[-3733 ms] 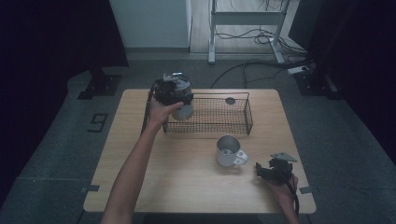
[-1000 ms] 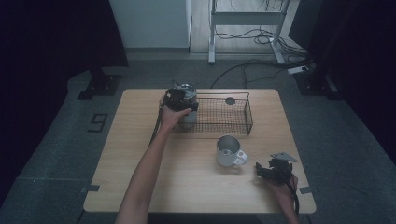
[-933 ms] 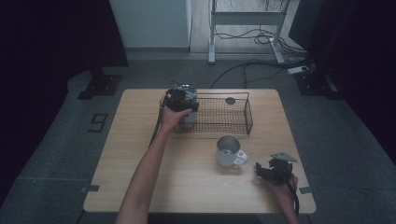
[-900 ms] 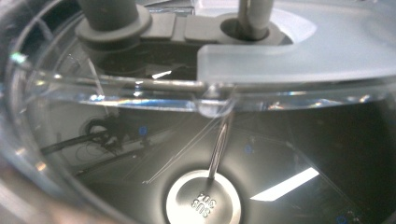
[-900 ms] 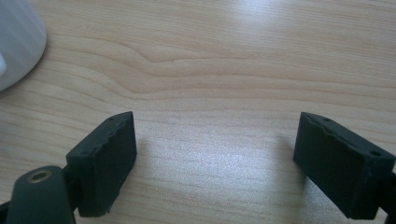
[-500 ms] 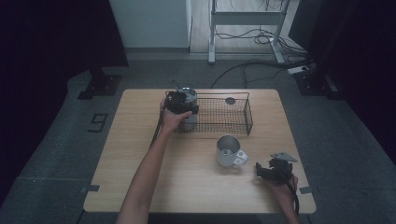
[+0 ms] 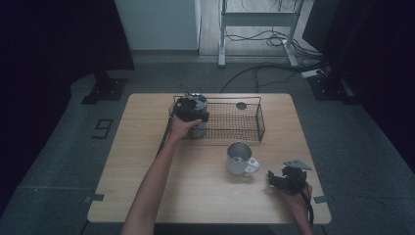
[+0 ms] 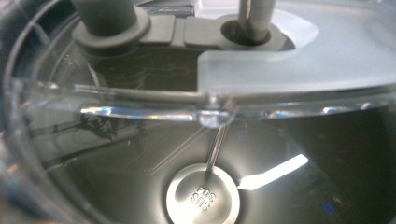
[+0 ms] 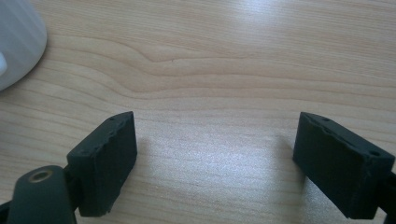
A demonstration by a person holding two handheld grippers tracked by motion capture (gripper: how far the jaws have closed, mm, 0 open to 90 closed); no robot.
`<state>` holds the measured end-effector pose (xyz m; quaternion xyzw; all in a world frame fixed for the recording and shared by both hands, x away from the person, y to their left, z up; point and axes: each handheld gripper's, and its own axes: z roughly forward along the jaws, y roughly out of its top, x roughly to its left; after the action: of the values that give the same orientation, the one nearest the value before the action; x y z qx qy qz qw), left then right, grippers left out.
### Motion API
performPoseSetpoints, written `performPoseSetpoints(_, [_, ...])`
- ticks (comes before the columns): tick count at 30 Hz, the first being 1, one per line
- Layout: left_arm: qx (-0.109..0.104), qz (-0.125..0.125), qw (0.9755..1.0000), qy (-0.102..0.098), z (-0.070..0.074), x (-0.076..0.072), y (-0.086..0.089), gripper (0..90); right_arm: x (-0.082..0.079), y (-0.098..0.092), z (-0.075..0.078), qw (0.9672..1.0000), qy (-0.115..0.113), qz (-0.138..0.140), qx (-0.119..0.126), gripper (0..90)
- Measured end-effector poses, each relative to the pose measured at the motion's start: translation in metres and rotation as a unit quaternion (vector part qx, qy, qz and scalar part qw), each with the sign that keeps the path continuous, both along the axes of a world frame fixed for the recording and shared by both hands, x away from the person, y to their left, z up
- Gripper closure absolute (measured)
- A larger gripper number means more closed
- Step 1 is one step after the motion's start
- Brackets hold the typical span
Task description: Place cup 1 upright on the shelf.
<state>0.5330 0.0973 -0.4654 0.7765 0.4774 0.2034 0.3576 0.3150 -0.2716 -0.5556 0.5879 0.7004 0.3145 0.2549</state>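
Note:
A steel tumbler (image 7: 198, 128) with a clear lid (image 8: 299, 60) stands at the left end of the wire basket (image 7: 244, 132). My left gripper (image 7: 190, 108) sits on top of it, gripping at the rim. Its jaws are hidden and have just been opening slightly, with the tumbler still between them. The left gripper view looks down through the lid to the tumbler's shiny bottom (image 8: 203, 196). My right gripper (image 7: 271, 179) rests on the table near the front right corner. It is open (image 9: 215, 158) with bare wood between its fingers. A grey mug (image 7: 238, 157) stands just left of it.
A small dark round object (image 7: 241, 105) lies in the basket's far side. The wooden table (image 7: 147, 147) has bare room at the left and the front. The mug's side (image 9: 16, 42) shows at the upper left of the right gripper view. Cables and a desk frame lie beyond the table.
Since the oldest frame my left hand has carried the tumbler a little right and down to the basket's left end. Over the last second it barely shifts. The right gripper stays put.

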Motion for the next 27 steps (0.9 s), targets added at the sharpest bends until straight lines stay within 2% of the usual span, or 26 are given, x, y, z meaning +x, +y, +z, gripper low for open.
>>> performPoseSetpoints(4, [0.000,-0.013,0.9999,-0.001,0.002,-0.003,0.002,1.8,0.000,0.000,0.000,1.0000,0.000,0.000,0.000,13.2])
performPoseSetpoints(7, [-0.006,-0.010,0.9999,-0.007,0.008,-0.006,0.004,1.8,0.000,0.000,0.000,1.0000,0.000,0.000,0.000,13.2])
performPoseSetpoints(12, [-0.013,-0.010,0.9999,-0.005,0.011,-0.008,0.009,1.4,0.000,0.000,0.000,1.0000,0.000,0.000,0.000,13.2])
performPoseSetpoints(14, [-0.008,-0.006,0.9999,-0.005,0.010,-0.011,0.009,0.8,0.000,0.000,0.000,1.0000,0.000,0.000,0.000,13.2])
performPoseSetpoints(23, [-0.020,-0.013,0.9994,-0.027,0.023,-0.021,0.016,0.3,0.000,0.000,0.000,1.0000,0.000,0.000,0.000,13.2])
performPoseSetpoints(27, [-0.019,-0.017,0.9991,-0.034,0.028,-0.028,0.018,0.3,0.000,0.000,0.000,1.0000,0.000,0.000,0.000,13.2])
